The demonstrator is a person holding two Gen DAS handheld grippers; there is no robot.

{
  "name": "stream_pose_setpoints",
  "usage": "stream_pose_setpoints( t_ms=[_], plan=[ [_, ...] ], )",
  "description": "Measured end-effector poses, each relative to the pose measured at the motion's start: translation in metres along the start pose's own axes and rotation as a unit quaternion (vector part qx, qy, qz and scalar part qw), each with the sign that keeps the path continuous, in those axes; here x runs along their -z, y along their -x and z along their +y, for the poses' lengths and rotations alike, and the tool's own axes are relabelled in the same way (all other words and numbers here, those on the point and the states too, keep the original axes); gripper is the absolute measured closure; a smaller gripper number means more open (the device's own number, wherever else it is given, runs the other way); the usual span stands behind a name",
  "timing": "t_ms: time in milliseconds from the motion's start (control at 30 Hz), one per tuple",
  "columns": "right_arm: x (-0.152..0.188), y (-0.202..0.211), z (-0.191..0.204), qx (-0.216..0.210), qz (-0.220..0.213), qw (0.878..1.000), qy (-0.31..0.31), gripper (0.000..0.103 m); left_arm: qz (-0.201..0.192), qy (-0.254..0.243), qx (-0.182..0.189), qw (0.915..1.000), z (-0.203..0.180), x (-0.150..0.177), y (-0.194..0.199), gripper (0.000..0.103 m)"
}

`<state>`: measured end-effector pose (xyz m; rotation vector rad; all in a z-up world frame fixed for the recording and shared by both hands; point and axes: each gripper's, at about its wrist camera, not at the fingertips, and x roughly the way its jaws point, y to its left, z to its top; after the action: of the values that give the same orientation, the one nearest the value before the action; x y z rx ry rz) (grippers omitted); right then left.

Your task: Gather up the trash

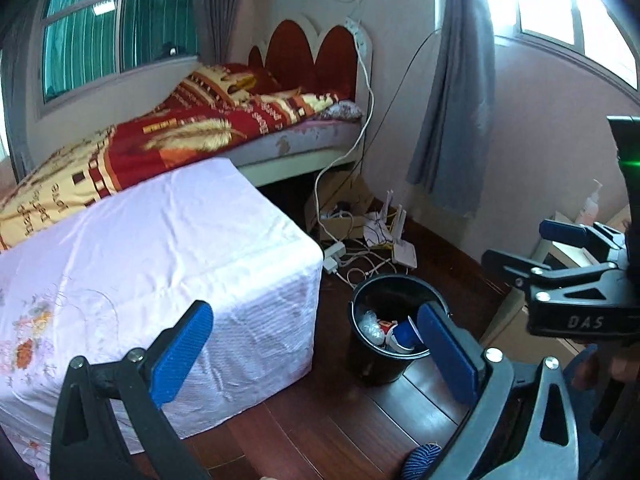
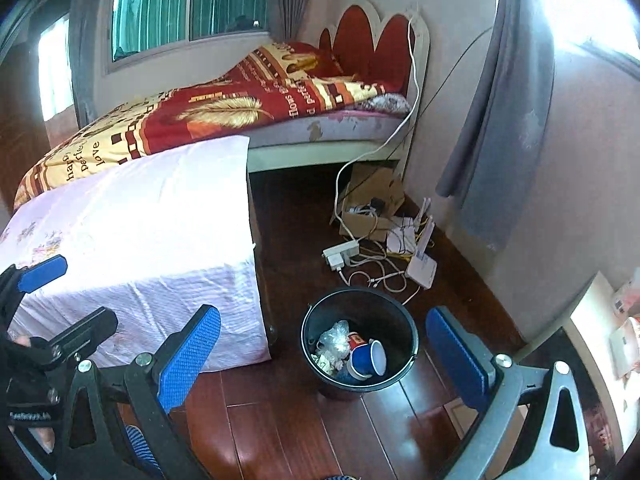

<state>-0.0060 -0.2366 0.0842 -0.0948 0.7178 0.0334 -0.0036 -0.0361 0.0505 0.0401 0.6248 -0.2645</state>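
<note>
A big bed (image 2: 224, 108) with a red and yellow blanket (image 1: 168, 136) fills the upper left of both views. In front of it is a table (image 1: 160, 240) under a pale pink cloth. The dark wood floor (image 2: 304, 432) runs along the bottom. A black bin (image 2: 360, 344) stands on the floor at lower middle, just right of the table. Inside it lie a blue cup (image 2: 370, 358), crinkly clear plastic (image 2: 334, 338) and other trash. Behind the bin, a white power strip (image 2: 340, 254) and tangled cords (image 2: 376, 272) lie on the floor. The left tongs (image 1: 316, 352) are spread wide with nothing between them. The right tongs (image 2: 324, 364) are spread wide too and hold nothing.
</note>
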Motion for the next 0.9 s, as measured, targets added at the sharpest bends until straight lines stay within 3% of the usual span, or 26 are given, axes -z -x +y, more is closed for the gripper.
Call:
stream_pose_setpoints(
  t_ms=[367, 900],
  plan=[
    [-0.001, 0.048, 0.003, 0.01, -0.038, 0.999, 0.002, 0.0, -0.041, -0.001, -0.01, 0.9991, 0.0, -0.006, 0.037, 0.001],
    [0.0, 0.056, -0.006, 0.011, -0.045, 0.999, -0.008, 0.0, -0.054, 0.0, -0.006, 0.9985, 0.0, -0.006, 0.04, 0.001]
  ],
)
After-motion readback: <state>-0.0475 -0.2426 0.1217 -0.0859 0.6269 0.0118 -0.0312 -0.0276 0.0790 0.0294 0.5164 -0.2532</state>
